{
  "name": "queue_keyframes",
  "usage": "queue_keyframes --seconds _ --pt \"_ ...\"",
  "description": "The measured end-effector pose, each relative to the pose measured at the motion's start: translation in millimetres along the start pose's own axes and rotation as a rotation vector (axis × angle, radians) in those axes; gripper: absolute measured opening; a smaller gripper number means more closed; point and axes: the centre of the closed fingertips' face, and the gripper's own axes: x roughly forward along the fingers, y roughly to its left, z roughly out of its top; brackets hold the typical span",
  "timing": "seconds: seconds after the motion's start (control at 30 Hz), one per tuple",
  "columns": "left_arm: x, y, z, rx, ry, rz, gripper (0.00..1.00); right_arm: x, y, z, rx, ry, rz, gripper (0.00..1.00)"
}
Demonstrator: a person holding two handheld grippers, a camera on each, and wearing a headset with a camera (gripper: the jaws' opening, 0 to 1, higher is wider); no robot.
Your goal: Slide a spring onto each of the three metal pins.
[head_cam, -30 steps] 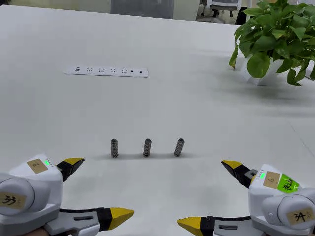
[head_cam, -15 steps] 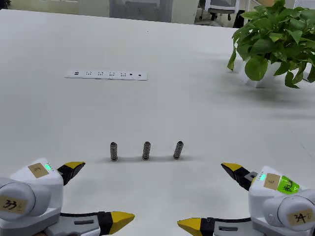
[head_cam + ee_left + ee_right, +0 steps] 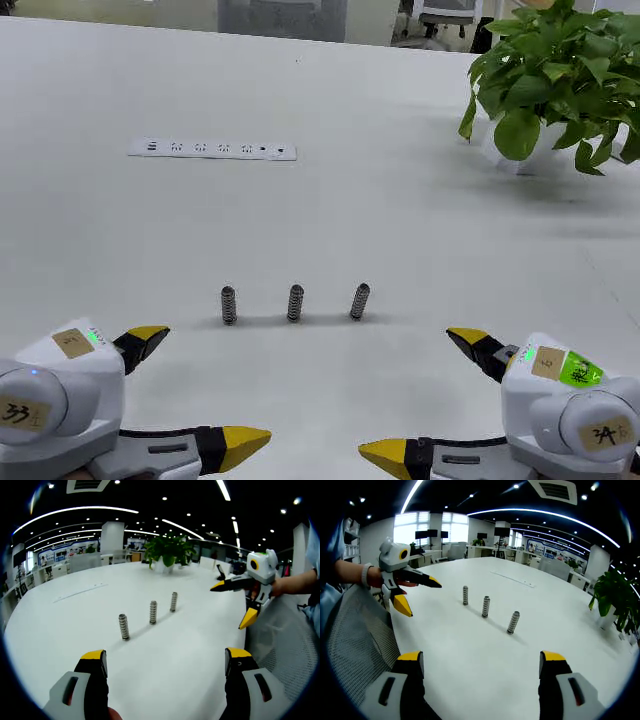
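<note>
Head view: left gripper [image 3: 216, 382] and right gripper [image 3: 406, 390] both spread wide, holding nothing; three springs [image 3: 295, 302] stand upright on table [image 3: 400, 220] ahead.

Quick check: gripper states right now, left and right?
Left gripper: open, holding nothing.
Right gripper: open, holding nothing.

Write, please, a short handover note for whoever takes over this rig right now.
Left gripper: open, empty, by the near edge of the table.
Right gripper: open, empty, likewise.
Upright in a row: left spring, middle spring, right spring, the last leaning slightly.
Done: all three seem seated on pins, though the pins are hidden.
Left: apparently nothing; perhaps check the leaning one.
</note>
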Motion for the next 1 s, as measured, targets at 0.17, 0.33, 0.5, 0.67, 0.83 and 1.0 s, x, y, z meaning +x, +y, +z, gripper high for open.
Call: queue_keyframes --seconds 0.17,0.33,0.5,0.67,0.83,1.0 --pt "1.1 -2.8 0.4 0.005 0.0 -0.009 1.0 0.1 -0.8 -1.8 -0.01 0.005 -0.002 0.97" --pt "2.5 -4.9 -0.1 0.012 0.002 -0.022 1.0 -1.7 -4.2 0.6 -0.003 -0.001 -0.023 0.97" --pt "2.9 -6.6 -0.2 0.015 0.005 -0.026 1.0 -2.0 -4.0 0.8 -0.003 0.002 -0.027 0.97" --pt "2.4 -6.4 1.2 0.013 0.0 -0.022 1.0 -1.9 -4.9 -0.3 -0.006 0.003 -0.025 0.97" --pt "2.6 -7.6 1.6 0.011 0.003 -0.021 1.0 -1.3 -6.7 -2.8 0.012 0.006 -0.022 0.98" --pt "2.2 -7.5 1.2 0.007 0.004 -0.018 1.0 -0.1 -6.7 -5.6 0.013 0.012 -0.018 0.98"
